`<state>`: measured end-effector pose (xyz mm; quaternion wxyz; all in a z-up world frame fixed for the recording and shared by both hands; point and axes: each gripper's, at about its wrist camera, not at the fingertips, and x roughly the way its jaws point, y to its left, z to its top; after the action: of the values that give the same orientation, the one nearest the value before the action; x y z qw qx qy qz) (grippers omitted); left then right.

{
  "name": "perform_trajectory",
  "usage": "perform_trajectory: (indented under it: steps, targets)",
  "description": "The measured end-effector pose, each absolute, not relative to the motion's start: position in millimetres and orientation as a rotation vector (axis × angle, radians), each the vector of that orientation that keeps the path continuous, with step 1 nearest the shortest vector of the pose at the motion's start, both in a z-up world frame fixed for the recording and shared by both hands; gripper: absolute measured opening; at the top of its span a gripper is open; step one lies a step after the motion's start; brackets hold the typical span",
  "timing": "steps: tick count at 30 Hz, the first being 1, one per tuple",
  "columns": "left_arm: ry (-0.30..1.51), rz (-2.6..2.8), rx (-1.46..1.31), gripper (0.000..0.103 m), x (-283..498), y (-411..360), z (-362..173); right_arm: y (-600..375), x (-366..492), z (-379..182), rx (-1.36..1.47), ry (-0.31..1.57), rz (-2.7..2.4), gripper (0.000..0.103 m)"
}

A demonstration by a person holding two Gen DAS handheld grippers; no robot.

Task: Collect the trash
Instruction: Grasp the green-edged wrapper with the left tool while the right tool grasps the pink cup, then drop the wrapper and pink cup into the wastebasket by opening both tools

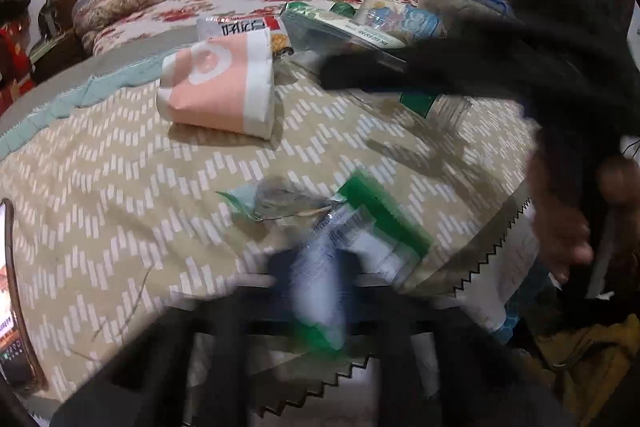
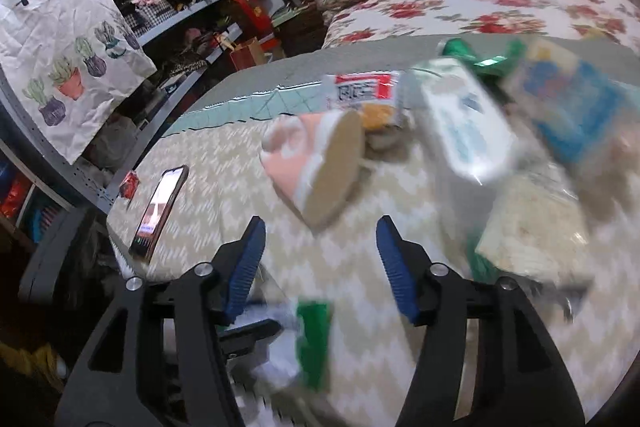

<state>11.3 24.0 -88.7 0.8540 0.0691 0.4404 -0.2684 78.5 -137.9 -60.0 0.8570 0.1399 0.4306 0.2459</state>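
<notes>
Green-white wrapper (image 1: 352, 239) pinched in left tongs (image 1: 316, 267); right tongs (image 2: 320, 267) wide, pink cup (image 2: 308, 163) just ahead.

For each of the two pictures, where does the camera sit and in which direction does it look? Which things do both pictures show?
Left wrist: on the left gripper, facing down across the patterned tablecloth toward the bed; its blurred fingers are shut on a green and white wrapper; a hand shows at the right.
Right wrist: on the right gripper, facing over the same table toward the shelves; its blue pads stand open with nothing between them.
Shared: pink paper cup, phone, floral bed.
</notes>
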Motion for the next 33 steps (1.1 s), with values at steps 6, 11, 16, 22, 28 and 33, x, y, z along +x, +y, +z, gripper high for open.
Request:
perform_trajectory:
  steps: [6, 11, 16, 22, 28, 33]
  targets:
    - [0.897, -0.538, 0.054, 0.0, 12.8, 53.8, -81.7, -100.0, 135.2, -69.3, 0.268, 0.948, 0.467, 0.079]
    - [0.875, -0.481, -0.046, 0.0, 22.3, 93.5, -69.2, -96.6, 157.2, -86.7, 0.313, 0.991, 0.444, 0.084]
    - [0.843, -0.442, -0.078, 0.0, 28.4, 111.8, -53.8, -94.8, 161.6, -96.0, 0.356, 0.985, 0.518, 0.059]
    - [0.818, -0.44, -0.096, 0.0, 26.1, 112.4, -38.2, -104.8, 136.1, -72.4, 0.409, 0.923, 0.61, 0.016]
    - [0.81, -0.509, -0.084, 0.0, 24.2, 88.4, -25.2, -140.7, 63.1, -25.8, 0.362, 0.742, 0.591, 0.016]
    - [0.801, -0.623, -0.062, 0.0, 30.3, 39.4, -7.2, -213.5, -4.4, -3.1, 0.334, 0.573, 0.386, 0.016]
